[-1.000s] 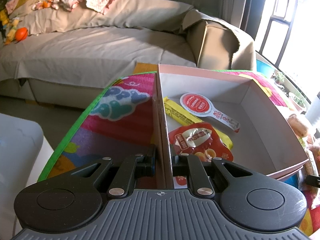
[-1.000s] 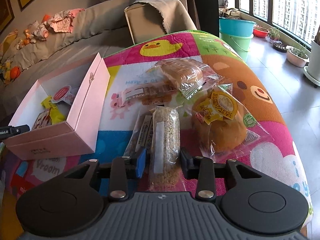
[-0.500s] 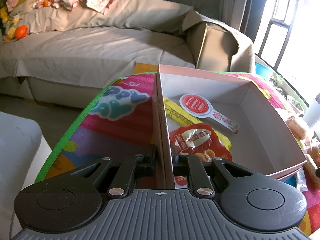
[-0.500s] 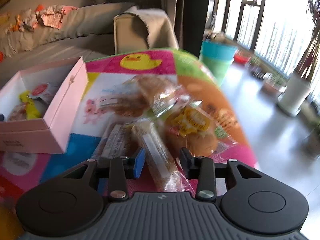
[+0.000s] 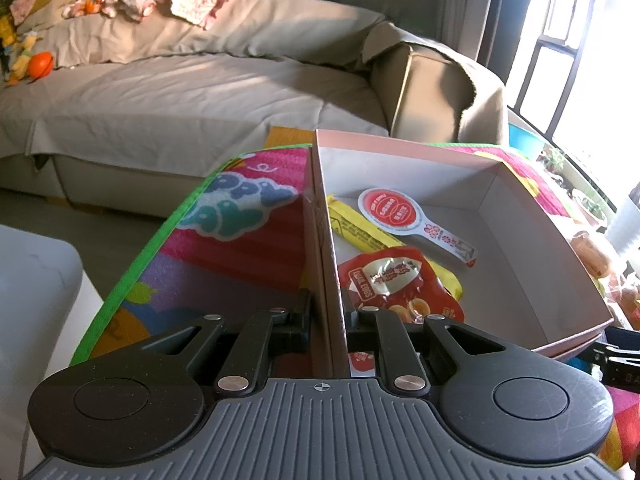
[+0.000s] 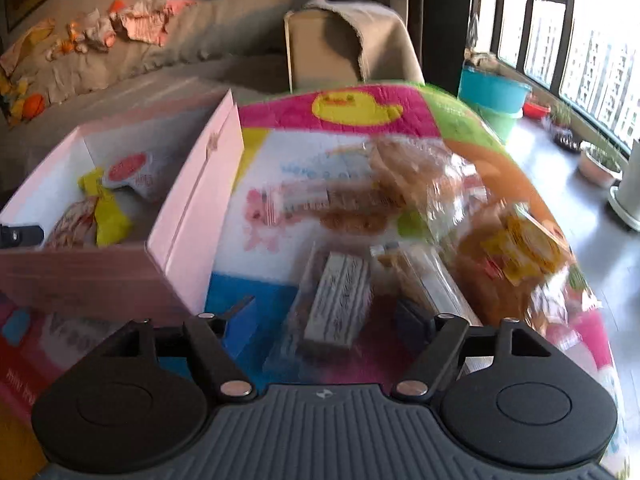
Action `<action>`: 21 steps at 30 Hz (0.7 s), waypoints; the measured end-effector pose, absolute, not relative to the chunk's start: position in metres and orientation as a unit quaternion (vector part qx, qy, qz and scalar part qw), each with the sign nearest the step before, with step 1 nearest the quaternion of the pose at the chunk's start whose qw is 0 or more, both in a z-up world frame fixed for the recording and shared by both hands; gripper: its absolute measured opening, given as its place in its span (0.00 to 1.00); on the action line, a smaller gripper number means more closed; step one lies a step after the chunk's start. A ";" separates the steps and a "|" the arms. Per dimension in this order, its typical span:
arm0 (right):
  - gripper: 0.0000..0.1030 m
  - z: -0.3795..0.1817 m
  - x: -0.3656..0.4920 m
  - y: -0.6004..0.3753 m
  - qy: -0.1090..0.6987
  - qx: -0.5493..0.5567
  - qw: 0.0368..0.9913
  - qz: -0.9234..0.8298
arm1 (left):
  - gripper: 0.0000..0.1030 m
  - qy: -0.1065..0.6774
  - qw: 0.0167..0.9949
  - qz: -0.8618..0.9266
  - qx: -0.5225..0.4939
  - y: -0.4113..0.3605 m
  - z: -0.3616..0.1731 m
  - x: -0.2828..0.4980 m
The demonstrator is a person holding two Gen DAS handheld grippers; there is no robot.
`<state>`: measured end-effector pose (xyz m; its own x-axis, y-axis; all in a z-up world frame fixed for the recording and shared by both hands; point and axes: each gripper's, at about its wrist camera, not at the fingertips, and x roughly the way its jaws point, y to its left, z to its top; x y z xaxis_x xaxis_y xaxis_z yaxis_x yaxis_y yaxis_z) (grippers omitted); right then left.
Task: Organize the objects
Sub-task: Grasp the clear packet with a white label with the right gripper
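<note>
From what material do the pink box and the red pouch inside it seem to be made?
The pink box looks like matte paperboard: thin, straight walls, pink outside, white inside, with crisp folded corners. The red pouch looks like glossy plastic film with a foil-like panel that reflects light, though metallic print is also possible. The left gripper pinches one box wall.

We list: box (image 5: 520, 208), pink outside, white inside; packet (image 5: 396, 284), red with silver; wrapper (image 5: 356, 228), yellow; mat (image 5: 248, 240), pink, blue cloud lettering, green border, yellow duck; sofa (image 5: 180, 96), beige.
</note>
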<state>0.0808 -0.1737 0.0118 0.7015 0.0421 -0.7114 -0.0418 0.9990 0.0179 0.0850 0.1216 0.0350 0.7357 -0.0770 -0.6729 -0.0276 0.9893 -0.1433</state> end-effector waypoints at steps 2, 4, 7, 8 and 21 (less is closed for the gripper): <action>0.48 0.013 0.078 -0.170 0.384 -0.011 0.922 0.039 | 0.14 0.363 0.929 -0.013 -0.072 0.122 0.035 0.085; 0.43 0.013 0.072 -0.170 0.384 -0.018 0.922 0.048 | 0.14 0.363 0.929 -0.013 -0.072 0.122 0.035 0.085; 0.40 0.015 0.060 -0.171 0.389 -0.020 0.920 0.053 | 0.14 0.363 0.929 -0.013 -0.072 0.122 0.035 0.085; 0.40 0.016 0.055 -0.173 0.393 -0.014 0.918 0.058 | 0.14 0.363 0.929 -0.014 -0.071 0.122 0.035 0.085; 0.54 0.015 0.052 -0.162 0.399 -0.028 0.914 0.072 | 0.14 0.361 0.930 -0.011 -0.065 0.121 0.035 0.085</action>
<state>0.0522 -0.1621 0.0154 0.6718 0.1094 -0.7326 -0.1544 0.9880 0.0059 0.0846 0.1210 0.0345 0.7390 -0.0667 -0.6704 -0.0268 0.9914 -0.1282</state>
